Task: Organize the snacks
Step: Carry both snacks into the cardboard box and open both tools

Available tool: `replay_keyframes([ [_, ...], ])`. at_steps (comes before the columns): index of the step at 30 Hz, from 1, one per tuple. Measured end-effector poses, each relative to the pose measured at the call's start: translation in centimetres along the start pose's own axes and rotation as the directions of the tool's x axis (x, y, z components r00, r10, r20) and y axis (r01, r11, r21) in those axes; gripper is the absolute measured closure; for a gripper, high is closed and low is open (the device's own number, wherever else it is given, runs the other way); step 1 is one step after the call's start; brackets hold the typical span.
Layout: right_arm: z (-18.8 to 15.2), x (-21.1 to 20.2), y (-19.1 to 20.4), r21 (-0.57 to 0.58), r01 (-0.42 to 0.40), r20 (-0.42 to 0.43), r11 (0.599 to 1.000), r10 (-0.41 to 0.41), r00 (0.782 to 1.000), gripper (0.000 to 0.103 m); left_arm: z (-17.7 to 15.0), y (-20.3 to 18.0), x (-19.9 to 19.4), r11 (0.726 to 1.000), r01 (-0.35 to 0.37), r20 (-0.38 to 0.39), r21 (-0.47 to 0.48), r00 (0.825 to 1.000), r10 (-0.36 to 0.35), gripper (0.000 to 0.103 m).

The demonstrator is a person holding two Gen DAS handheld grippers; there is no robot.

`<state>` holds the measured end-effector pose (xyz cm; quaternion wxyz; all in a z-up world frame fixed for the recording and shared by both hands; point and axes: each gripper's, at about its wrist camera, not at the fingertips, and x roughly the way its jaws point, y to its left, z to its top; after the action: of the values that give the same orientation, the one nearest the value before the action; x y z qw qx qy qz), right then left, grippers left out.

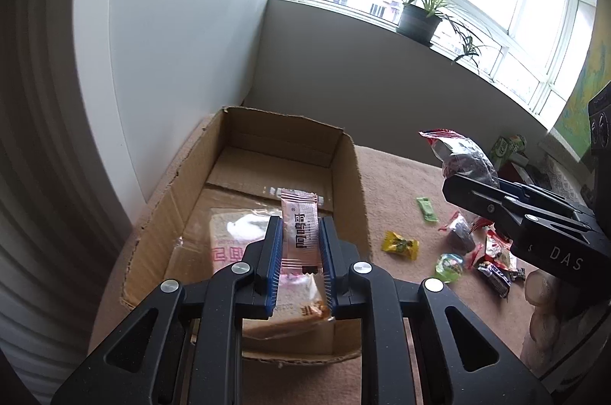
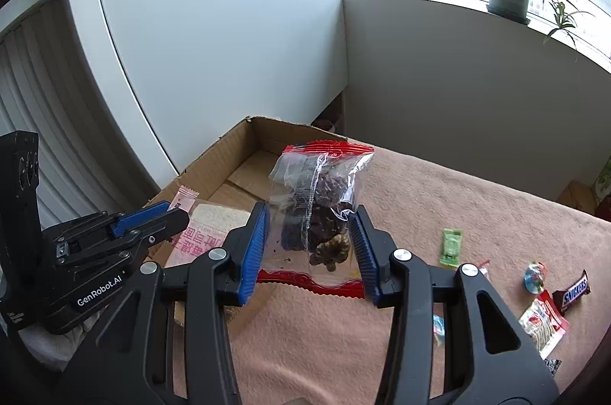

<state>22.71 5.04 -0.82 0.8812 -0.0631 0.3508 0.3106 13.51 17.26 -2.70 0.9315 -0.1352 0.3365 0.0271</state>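
One bread packet (image 1: 244, 233) already lies in the cardboard box (image 1: 183, 183), and the left claw (image 1: 301, 252) holds a pink sachet (image 1: 299, 225) above it. The right claw (image 2: 311, 248) clamps a clear bag of dark snacks (image 2: 320, 199) at the box's edge. Several sweets (image 2: 450, 244) and a Snickers bar (image 2: 573, 292) remain on the blanket (image 2: 420, 195).

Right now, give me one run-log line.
left gripper: shut on pink sachet over cardboard box | right gripper: shut on clear snack bag

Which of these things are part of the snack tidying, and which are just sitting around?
Part of the job:
open brown cardboard box
thin pink sachet
clear red-edged bag of dark snacks
loose wrapped sweets

Just lying about:
potted green plant
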Motion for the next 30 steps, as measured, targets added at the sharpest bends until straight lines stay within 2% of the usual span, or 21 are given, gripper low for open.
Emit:
replay_keyframes([
  [8,1.1,5.1,0.7,0.021,-0.053,-0.073,0.998,0.054,0.996,0.057,1.0,1.9,1.5,0.999,-0.039,-0.02,-0.019,0.999,0.039,0.086],
  [12,0.8,5.9,0.9,0.028,-0.063,-0.082,0.998,0.065,0.994,0.057,0.9,2.4,1.8,0.999,-0.048,-0.026,-0.025,0.999,0.047,0.086],
  [14,0.9,6.0,0.9,0.026,-0.066,-0.086,0.997,0.068,0.994,0.05,1.0,2.4,1.9,0.998,-0.05,-0.031,-0.025,0.998,0.05,0.086],
  [15,0.8,5.9,1.0,0.027,-0.064,-0.083,0.998,0.066,0.994,0.04,1.0,2.4,2.0,0.998,-0.052,-0.035,-0.022,0.998,0.052,0.085],
  [16,0.9,5.8,1.0,0.028,-0.061,-0.076,0.998,0.063,0.995,0.035,1.0,2.4,2.0,0.998,-0.056,-0.038,-0.021,0.998,0.055,0.085],
  [17,1.0,5.6,0.9,0.03,-0.057,-0.065,0.998,0.059,0.996,0.027,1.1,2.4,2.1,0.998,-0.062,-0.04,-0.023,0.997,0.061,0.082],
  [18,1.1,5.3,0.9,0.034,-0.056,-0.054,0.998,0.058,0.997,0.024,1.2,2.5,2.1,0.997,-0.068,-0.045,-0.027,0.997,0.067,0.078],
  [19,1.2,5.1,0.9,0.038,-0.059,-0.048,0.998,0.061,0.997,0.024,1.3,2.5,2.1,0.997,-0.07,-0.043,-0.034,0.997,0.069,0.071],
  [20,1.3,4.8,0.8,0.042,-0.063,-0.045,0.997,0.064,0.997,0.023,1.3,2.5,2.0,0.997,-0.072,-0.039,-0.037,0.997,0.071,0.069],
  [30,1.1,2.1,0.8,0.037,-0.05,-0.019,0.998,0.051,0.999,0.022,1.2,2.3,0.9,0.996,-0.069,-0.028,-0.051,0.997,0.068,0.067],
])
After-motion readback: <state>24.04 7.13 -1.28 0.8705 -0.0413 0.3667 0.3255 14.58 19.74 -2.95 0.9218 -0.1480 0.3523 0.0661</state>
